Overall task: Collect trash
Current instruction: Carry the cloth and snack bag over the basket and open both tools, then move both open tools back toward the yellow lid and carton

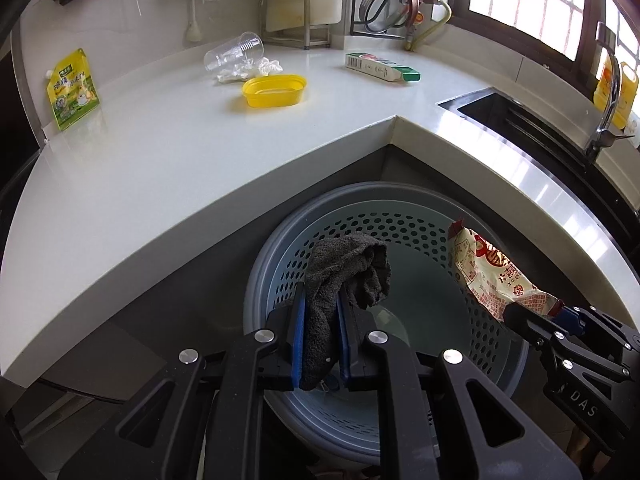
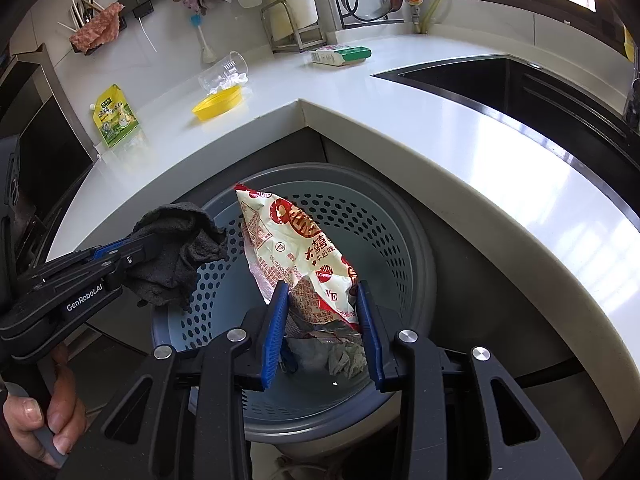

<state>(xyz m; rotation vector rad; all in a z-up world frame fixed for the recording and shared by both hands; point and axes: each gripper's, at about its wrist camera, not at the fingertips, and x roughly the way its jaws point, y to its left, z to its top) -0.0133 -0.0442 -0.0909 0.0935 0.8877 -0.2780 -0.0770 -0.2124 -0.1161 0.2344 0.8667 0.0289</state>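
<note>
Left tool [image 1: 322, 332]: blue pads nearly together, clamped on dark grey cloth [image 1: 348, 276]; cloth bunched above pads, loose end hanging below. Held over near-left part of grey perforated bin [image 1: 360, 216], which stands on floor in inner corner of L-shaped worktop [image 1: 160, 152]. In right wrist view, same tool [image 2: 138, 250] enters from left edge, roughly level, angled slightly up; person's hand [image 2: 48, 408] wrapped on grip below, thumb and fingernails visible.

Right tool [image 2: 322, 320]: pads moderately apart, pinching crumpled lower end of red/cream snack bag [image 2: 296, 248]; bag stands upright w/ top corner tilted toward far rim of bin. In left wrist view, right tool [image 1: 560, 312] enters from lower right, bag [image 1: 488, 272] over right side of bin interior. Right hand not in view.

Crumpled grey wrapper [image 2: 340, 352] visible between right pads; held or lying in bin, cannot tell.

On worktop, left wing: green/yellow spout pouch [image 1: 74, 88] leaning at far left wall; clear plastic cup [image 1: 234, 52] on its side, touching crumpled white tissue [image 1: 248, 70]; yellow oval lid [image 1: 274, 90] just beside tissue, nearer front edge. Green/white carton [image 1: 382, 67] lying flat near back corner. Sink [image 1: 500, 116] set in right wing.
</note>
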